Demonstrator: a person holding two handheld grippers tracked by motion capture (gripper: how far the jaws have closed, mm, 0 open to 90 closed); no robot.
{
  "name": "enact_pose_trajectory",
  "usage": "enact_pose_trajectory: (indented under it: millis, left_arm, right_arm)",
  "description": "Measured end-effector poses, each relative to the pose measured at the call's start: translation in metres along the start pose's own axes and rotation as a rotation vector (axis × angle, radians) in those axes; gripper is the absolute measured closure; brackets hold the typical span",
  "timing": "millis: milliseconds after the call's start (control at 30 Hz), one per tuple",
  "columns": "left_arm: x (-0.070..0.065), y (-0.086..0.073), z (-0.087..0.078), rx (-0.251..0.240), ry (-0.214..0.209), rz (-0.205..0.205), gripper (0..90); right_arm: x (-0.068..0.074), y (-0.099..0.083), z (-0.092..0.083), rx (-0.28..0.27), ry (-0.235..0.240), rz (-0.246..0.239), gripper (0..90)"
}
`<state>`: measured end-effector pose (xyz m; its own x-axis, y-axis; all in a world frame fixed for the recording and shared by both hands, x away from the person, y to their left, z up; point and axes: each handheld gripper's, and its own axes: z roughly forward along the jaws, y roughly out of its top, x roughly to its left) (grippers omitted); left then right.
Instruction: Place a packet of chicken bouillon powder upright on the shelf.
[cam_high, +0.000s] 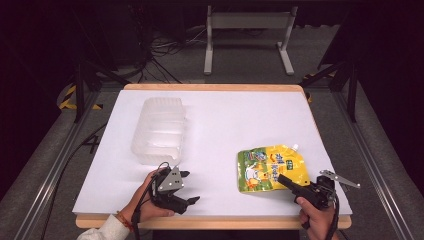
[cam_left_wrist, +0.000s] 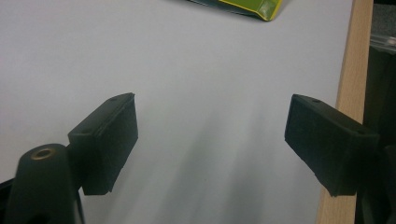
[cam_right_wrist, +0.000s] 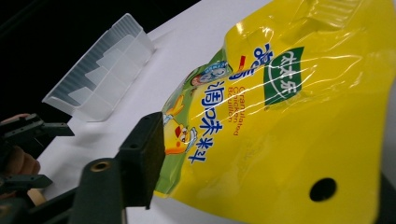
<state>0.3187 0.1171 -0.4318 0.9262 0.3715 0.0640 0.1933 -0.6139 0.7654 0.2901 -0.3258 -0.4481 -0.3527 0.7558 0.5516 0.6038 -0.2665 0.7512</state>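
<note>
Looking down, we see our right claw (cam_high: 286, 180) reaching the yellow pouch (cam_high: 270, 167) lying on the table (cam_high: 220, 125). Our left claw (cam_left_wrist: 210, 140) gapes wide over bare table. Our right claw's view puts the pouch (cam_right_wrist: 289, 116) between its half-open jaws.

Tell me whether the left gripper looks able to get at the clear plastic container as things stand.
Probably yes. The left gripper, jaws open and holding nothing, sits just in front of the clear plastic container, with only bare white table between them. The yellow pouch lies off to the side.
</note>
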Motion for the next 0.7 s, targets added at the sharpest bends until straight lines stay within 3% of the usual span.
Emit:
enact_pose_trajectory:
  millis: [67,100,167,233,400,533,700]
  left_arm:
    - [-0.001,0.001,0.001,-0.001,0.001,0.000,17.8]
    - [-0.001,0.001,0.001,-0.002,0.002,0.004,17.8]
    - [-0.001,0.002,0.001,-0.004,-0.001,0.003,17.8]
    - [-0.001,0.003,0.001,-0.004,-0.003,0.001,17.8]
    - [-0.001,0.005,0.002,-0.002,-0.001,0.007,17.8]
    - [0.001,0.010,0.003,-0.019,0.008,-0.002,17.9]
    - [0.005,0.021,0.004,-0.051,0.015,-0.021,18.1]
  right_arm:
    - [0.003,0.000,0.007,0.014,0.013,0.001,48.3]
    - [0.004,-0.001,0.010,0.017,-0.006,-0.007,54.0]
    - [0.005,-0.001,0.012,0.018,-0.015,-0.015,56.8]
    - [0.008,0.001,0.018,0.006,-0.021,-0.023,65.9]
    - [0.019,0.008,0.021,-0.043,0.010,-0.055,76.1]
    - [0.028,0.013,0.023,-0.058,0.036,-0.106,86.0]
    - [0.042,0.020,0.027,-0.062,0.082,-0.184,89.6]
